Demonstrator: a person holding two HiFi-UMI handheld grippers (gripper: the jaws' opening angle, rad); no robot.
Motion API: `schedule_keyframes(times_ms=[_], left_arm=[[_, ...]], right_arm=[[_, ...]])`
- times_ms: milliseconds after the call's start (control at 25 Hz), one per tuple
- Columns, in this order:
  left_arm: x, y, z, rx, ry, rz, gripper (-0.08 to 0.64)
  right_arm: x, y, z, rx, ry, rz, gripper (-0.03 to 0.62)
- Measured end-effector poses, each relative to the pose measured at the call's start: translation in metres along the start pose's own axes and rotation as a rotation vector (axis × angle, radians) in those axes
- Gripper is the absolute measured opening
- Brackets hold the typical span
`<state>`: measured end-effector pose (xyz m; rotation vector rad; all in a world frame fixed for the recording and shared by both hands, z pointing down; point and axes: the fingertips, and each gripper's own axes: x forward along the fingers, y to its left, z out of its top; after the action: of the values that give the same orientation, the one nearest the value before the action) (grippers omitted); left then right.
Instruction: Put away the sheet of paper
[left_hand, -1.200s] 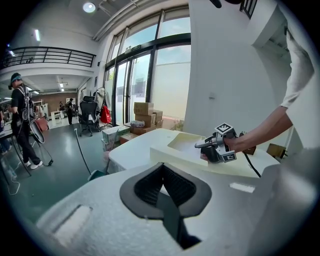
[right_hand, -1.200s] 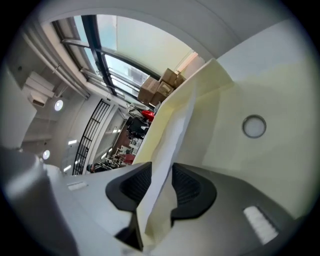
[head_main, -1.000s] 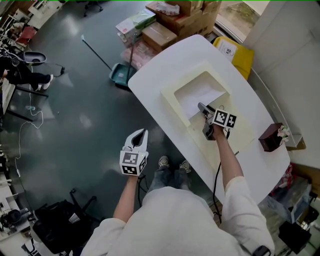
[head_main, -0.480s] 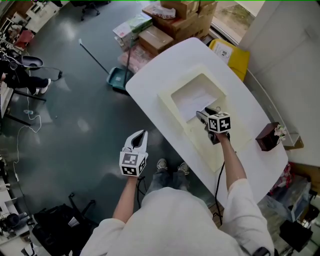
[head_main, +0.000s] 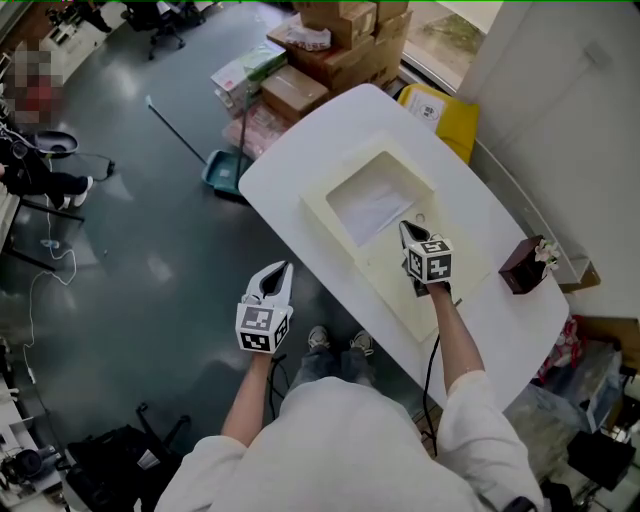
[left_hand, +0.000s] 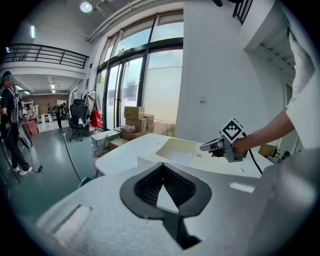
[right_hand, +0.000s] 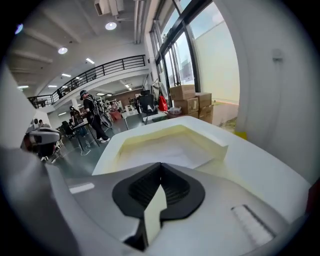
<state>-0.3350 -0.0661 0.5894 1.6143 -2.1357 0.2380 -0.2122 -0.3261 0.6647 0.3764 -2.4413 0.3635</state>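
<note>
A white sheet of paper (head_main: 372, 205) lies flat in the sunken well of a cream tray (head_main: 330, 238) on the white table (head_main: 300, 140). My right gripper (head_main: 405, 229) hovers over the tray's near part, just behind the well, shut with nothing between its jaws. In the right gripper view the paper (right_hand: 167, 154) lies ahead of the closed jaws (right_hand: 161, 166). My left gripper (head_main: 282, 268) is held off the table over the floor, shut and empty. The left gripper view shows the tray (left_hand: 176, 148) and the right gripper (left_hand: 207, 146) beyond its closed tips (left_hand: 162, 167).
A small dark brown box (head_main: 520, 265) stands near the table's right end. Beyond the table are a yellow bin (head_main: 440, 112), stacked cardboard boxes (head_main: 340, 40) and a dustpan with broom (head_main: 218, 170). A wall runs along the right side.
The right gripper has drawn back from the well toward me and its jaws have closed empty. The paper stays in the well. The left gripper has not moved.
</note>
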Motion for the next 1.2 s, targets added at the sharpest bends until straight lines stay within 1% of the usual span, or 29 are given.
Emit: schedule_keyframes(times_ms=[200, 480, 680, 800, 1200], left_arm=[[0.001, -0.009, 0.005, 0.014, -0.014, -0.02, 0.006], [-0.002, -0.019, 0.016, 0.048, -0.036, -0.039, 0.006], [0.0, -0.03, 0.028, 0.071, -0.06, -0.063, 0.006], [0.002, -0.038, 0.039, 0.082, -0.082, -0.079, 0.006], [0.002, -0.064, 0.07, 0.118, -0.149, -0.128, 0.006]], right_arm=[[-0.025, 0.005, -0.006, -0.018, -0.039, -0.032, 0.002], [-0.083, 0.016, 0.022, -0.056, -0.197, -0.101, 0.002], [-0.129, 0.029, 0.033, -0.102, -0.277, -0.154, 0.002], [-0.155, 0.036, 0.034, -0.093, -0.327, -0.182, 0.002], [-0.194, 0.046, 0.023, -0.084, -0.365, -0.25, 0.001]])
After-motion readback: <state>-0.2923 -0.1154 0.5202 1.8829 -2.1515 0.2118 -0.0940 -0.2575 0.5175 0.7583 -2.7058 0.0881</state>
